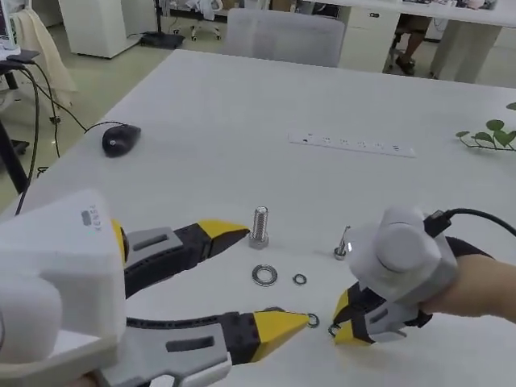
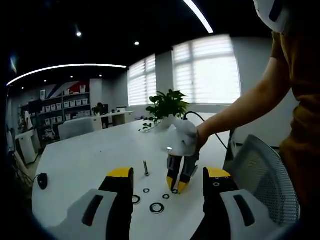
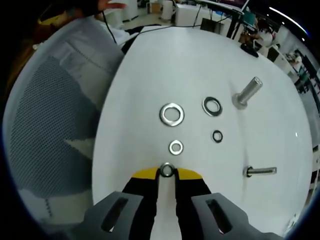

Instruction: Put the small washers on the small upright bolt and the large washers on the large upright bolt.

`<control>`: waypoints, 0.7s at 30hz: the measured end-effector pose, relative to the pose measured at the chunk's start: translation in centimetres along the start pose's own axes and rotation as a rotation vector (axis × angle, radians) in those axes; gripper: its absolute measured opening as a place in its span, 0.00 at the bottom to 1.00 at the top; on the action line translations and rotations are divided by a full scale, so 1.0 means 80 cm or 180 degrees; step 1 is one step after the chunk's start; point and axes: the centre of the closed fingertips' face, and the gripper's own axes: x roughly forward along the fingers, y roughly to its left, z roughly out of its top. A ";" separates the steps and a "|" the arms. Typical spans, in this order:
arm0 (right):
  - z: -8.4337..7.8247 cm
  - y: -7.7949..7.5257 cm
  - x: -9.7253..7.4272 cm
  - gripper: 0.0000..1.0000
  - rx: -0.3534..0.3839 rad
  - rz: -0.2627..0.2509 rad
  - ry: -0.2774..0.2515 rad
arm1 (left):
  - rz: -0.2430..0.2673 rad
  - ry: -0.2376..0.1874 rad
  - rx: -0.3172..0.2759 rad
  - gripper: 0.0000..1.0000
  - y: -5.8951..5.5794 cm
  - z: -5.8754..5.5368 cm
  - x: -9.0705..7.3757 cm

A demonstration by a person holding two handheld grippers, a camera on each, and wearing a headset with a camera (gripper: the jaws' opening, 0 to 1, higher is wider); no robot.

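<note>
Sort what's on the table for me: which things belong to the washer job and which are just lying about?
Job: large bolt, small bolt, two large washers, small washers, a small washer between the right gripper tips.
Lying about: mouse, power strip, plant.
</note>
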 end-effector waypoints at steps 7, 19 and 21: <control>-0.003 -0.009 -0.016 0.12 0.0080 -0.0023 -0.0015 | -0.0026 0.0041 -0.0001 0.55 -0.002 -0.002 0.005; 0.003 -0.097 -0.091 0.12 -0.0006 -0.0462 -0.0037 | -0.0049 0.0062 0.0005 0.55 0.000 0.003 0.018; 0.004 -0.111 -0.095 0.12 -0.0021 -0.0526 0.0002 | -0.0046 0.0052 -0.0015 0.55 0.001 0.004 0.019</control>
